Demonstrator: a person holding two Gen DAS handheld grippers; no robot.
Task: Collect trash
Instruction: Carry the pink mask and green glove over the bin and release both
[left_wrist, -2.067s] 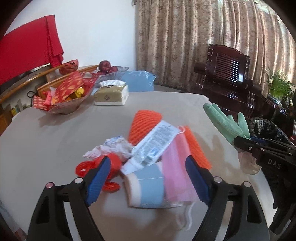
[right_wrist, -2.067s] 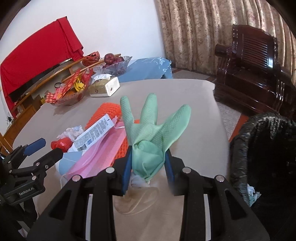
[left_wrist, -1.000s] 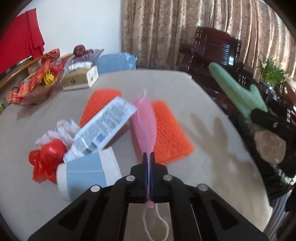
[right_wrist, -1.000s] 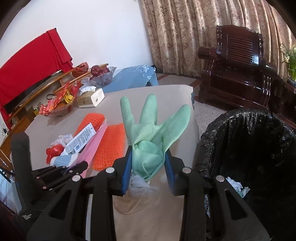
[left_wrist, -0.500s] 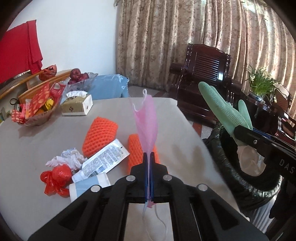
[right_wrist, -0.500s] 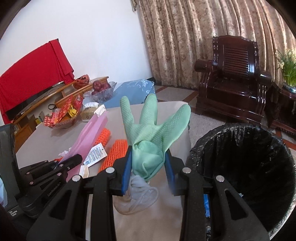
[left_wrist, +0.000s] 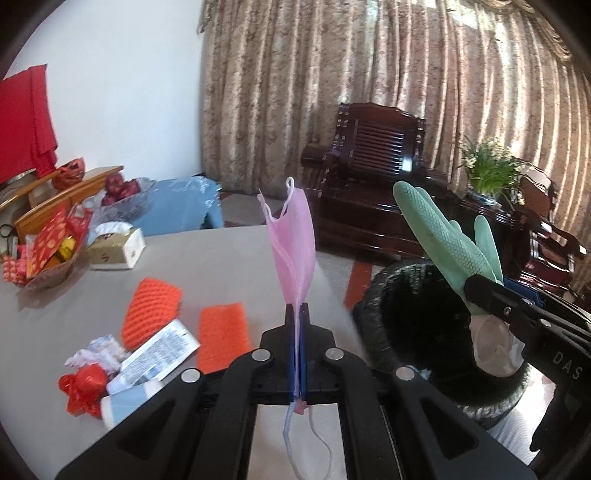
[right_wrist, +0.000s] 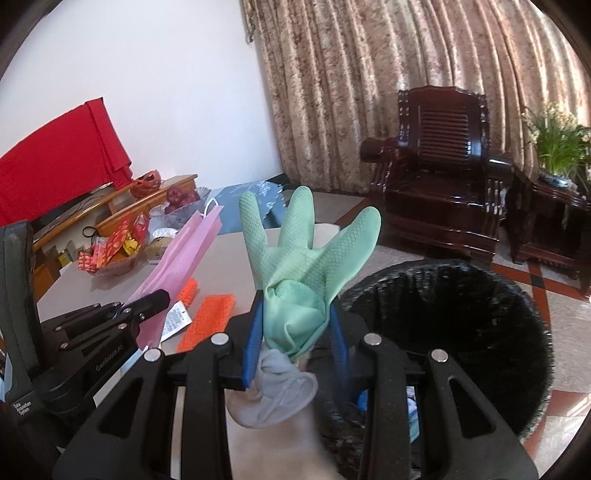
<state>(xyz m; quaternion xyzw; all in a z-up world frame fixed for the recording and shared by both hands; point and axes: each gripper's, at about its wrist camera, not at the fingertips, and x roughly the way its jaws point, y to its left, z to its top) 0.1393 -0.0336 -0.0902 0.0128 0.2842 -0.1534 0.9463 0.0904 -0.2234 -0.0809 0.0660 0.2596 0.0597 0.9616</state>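
My left gripper (left_wrist: 298, 314) is shut on a pink face mask (left_wrist: 293, 243), held up above the table (left_wrist: 229, 254); the mask also shows in the right wrist view (right_wrist: 177, 258). My right gripper (right_wrist: 293, 321) is shut on a green rubber glove (right_wrist: 303, 258), at the rim of a black-lined trash bin (right_wrist: 461, 325). The glove (left_wrist: 443, 236) and bin (left_wrist: 413, 325) also show in the left wrist view. On the table lie two orange mesh pads (left_wrist: 151, 310), a white label wrapper (left_wrist: 159, 350), a red wrapper (left_wrist: 83, 387), crumpled paper (left_wrist: 98, 352) and a blue-white tube (left_wrist: 127, 402).
A tissue box (left_wrist: 116, 251), a snack basket (left_wrist: 44, 258) and a fruit bowl (left_wrist: 125, 192) stand at the table's far left. A dark wooden armchair (left_wrist: 373, 192) and a potted plant (left_wrist: 487, 170) are beyond the bin, before curtains.
My left gripper closed on the pink mask and lifted it off the table. Both grippers moved right and up, the glove now at the bin's rim.
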